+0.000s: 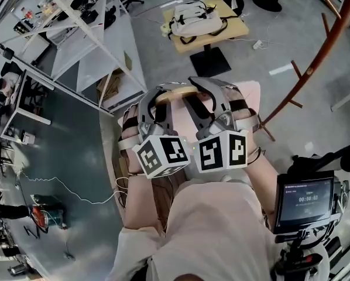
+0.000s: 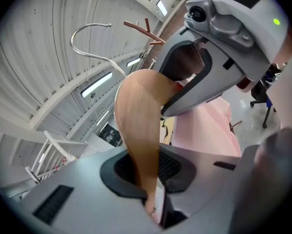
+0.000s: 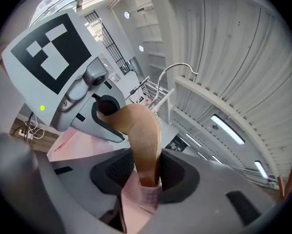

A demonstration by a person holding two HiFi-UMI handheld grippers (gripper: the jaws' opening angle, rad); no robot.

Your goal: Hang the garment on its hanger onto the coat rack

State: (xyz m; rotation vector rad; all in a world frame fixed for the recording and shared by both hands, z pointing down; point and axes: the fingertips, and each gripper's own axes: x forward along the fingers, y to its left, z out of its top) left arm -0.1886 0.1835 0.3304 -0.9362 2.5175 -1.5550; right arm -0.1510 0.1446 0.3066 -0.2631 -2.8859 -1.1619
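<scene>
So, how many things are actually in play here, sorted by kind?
grippers: 2 (left gripper, right gripper)
wooden hanger: 1
pink garment: 1
coat rack: 1
Total: 5

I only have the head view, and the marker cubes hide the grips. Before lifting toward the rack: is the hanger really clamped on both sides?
Observer: Left gripper view shows the left gripper with its fingers shut on the wooden hanger.
Operator: And the right?
Observer: The right gripper is shut on the hanger's other arm, with a fold of the pink garment pinched in too.
Operator: Is the hook free?
Observer: The metal hook stands clear above, touching nothing; the coat rack pegs lie beyond it.
</scene>
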